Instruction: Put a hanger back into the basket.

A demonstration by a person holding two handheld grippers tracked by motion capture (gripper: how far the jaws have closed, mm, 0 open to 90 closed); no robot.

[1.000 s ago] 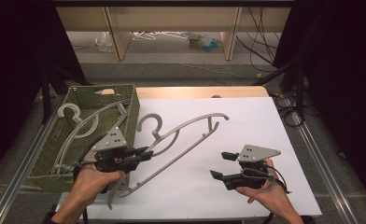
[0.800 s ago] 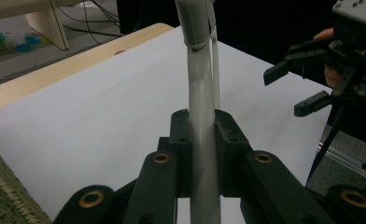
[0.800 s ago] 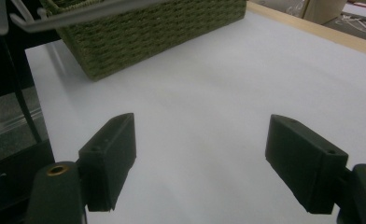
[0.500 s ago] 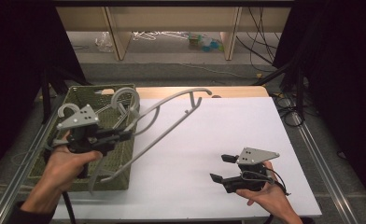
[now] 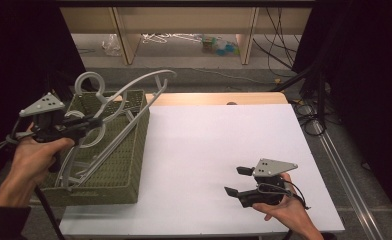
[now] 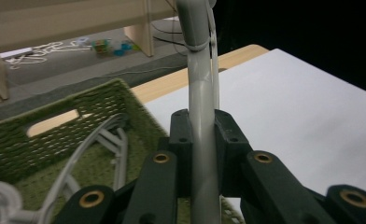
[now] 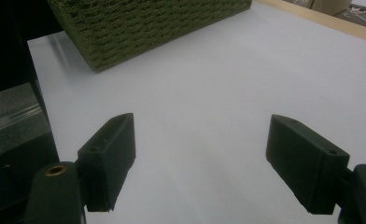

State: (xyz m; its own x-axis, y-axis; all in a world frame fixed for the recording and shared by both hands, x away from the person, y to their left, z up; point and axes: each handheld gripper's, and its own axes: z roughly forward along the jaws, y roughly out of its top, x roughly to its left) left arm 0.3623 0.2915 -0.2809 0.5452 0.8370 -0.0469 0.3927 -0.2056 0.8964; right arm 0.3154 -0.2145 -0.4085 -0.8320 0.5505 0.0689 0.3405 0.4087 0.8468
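Note:
My left gripper (image 5: pixel 90 121) is shut on a grey plastic hanger (image 5: pixel 134 85), which it holds tilted above the green woven basket (image 5: pixel 134 165) at the table's left edge. The hanger's hook (image 5: pixel 86 82) points up and its lower end dips into the basket. In the left gripper view the jaws clamp the hanger's bar (image 6: pixel 202 93), with the left gripper (image 6: pixel 200 128) over the basket (image 6: pixel 41 140). Another grey hanger (image 6: pixel 95 144) lies inside. My right gripper (image 5: pixel 235 180) rests open on the white table top (image 5: pixel 209 135) at the front right; the right gripper (image 7: pixel 200 154) has nothing between its jaws.
Most of the table is covered by the white sheet, with a wooden edge (image 5: pixel 219 98) at the back. Behind the table stands a low shelf (image 5: pixel 184 25) with clutter under it. Cables (image 5: pixel 309 115) run along the floor at the right. The basket's corner (image 7: pixel 139 28) appears ahead of the right gripper.
My left gripper has carried the hanger up off the white sheet and leftwards, so it now hangs over the basket. The right gripper has stayed still and open.

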